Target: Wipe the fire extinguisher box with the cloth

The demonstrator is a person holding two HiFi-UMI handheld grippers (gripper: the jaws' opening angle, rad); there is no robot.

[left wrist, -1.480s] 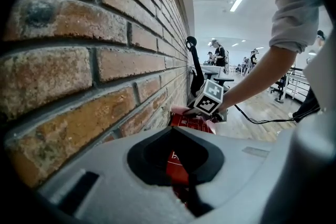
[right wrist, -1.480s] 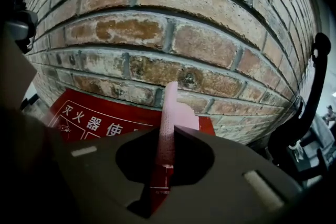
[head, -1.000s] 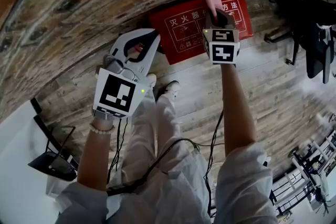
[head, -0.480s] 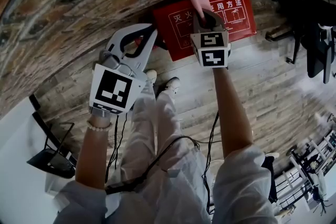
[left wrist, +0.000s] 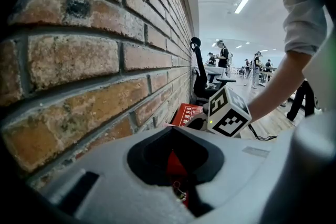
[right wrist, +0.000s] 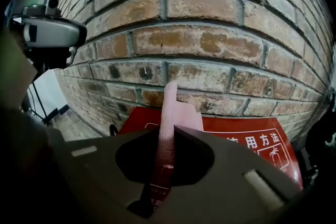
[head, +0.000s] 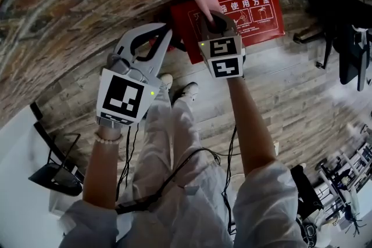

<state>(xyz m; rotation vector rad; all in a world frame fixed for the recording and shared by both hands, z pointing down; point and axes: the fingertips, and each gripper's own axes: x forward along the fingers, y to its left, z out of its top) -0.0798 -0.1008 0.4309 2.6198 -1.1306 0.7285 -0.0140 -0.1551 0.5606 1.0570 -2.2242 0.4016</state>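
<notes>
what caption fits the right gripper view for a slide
Right gripper shut on a pink cloth, raised before the red box at a brick wall.

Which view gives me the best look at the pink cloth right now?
The right gripper view: the cloth stands clamped in the right gripper's tongs, over the red box. The head view shows only its tip; the left gripper view shows none.
</notes>
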